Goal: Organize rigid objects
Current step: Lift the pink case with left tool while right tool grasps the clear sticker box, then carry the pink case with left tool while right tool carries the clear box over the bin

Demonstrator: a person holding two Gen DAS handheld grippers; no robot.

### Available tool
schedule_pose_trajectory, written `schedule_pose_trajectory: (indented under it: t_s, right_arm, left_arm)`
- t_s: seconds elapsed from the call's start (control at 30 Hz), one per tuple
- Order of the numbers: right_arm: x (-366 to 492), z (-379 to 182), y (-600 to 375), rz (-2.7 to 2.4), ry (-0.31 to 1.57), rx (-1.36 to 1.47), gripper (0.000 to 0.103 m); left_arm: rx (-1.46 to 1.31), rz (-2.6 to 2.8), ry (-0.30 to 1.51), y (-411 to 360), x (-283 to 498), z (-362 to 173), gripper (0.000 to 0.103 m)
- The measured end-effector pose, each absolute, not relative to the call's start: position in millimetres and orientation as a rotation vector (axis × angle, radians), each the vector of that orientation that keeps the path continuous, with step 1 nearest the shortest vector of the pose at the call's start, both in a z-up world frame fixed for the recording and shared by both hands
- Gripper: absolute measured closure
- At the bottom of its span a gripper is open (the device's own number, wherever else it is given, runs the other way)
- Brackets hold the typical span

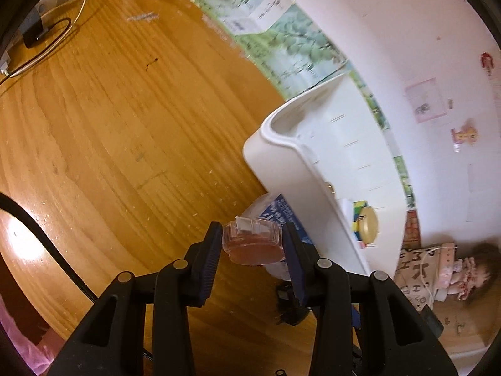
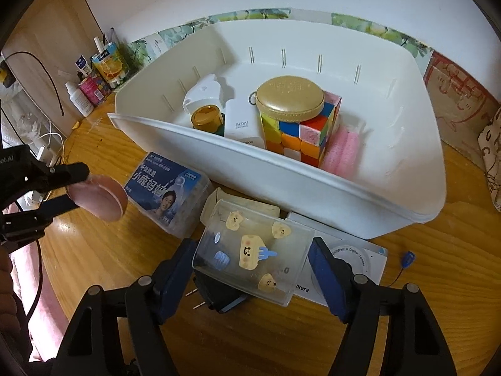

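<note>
We see the left gripper pinching a small round clear-plastic case with a pink base, its two pads pressed against the case's sides, held up off the honey-coloured wooden tabletop. In the right wrist view this same case hangs at the left, just beside a clear rectangular box with a blue printed label that lies on the table.

The right gripper straddles a clear rectangular plastic box with yellow cartoon stickers on its lid. Its jaws stand spread on either side of the box; we cannot tell whether the blue pads touch its walls. This box rests tilted over a black plug adapter and a white flat carton printed with a camera.

Behind them stands a large white plastic bin. Inside it we make out a multicoloured puzzle cube with a round gold zip pouch on top, a white power bank, a small amber jar and a pink foam piece.
</note>
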State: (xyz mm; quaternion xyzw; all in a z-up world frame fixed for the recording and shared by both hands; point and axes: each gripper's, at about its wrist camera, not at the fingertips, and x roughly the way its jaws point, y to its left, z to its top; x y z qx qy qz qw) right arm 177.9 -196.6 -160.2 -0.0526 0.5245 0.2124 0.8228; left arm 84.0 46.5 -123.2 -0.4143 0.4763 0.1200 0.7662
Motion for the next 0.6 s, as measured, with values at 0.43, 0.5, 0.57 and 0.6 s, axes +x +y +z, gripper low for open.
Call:
schedule_pose_trajectory:
  t_s: [0.43,0.5,0.57,0.6]
  right_arm:
    - [148.2,-133.8,-192.8,0.482,1.019,-0.127,0.029]
    - [143.1,-130.2,-191.2,0.491,0.997,-0.128,0.029]
    - [137.0,-126.2,-189.3,0.502,0.97,-0.13,0.029]
    - [134.0,-124.3,-189.0,0.508,0.957,-0.132,0.029]
  left_arm:
    - [-0.89,0.14,0.913,50.6,79.2,-104.9,0.061]
    - [-0.876,0.126,0.904,51.5,79.8,-100.9,0.061]
    - [-0.861,0.113,0.894,53.0,78.9,-97.3,0.061]
    - [-0.851,0.108,0.888,53.5,79.8,-95.8,0.061]
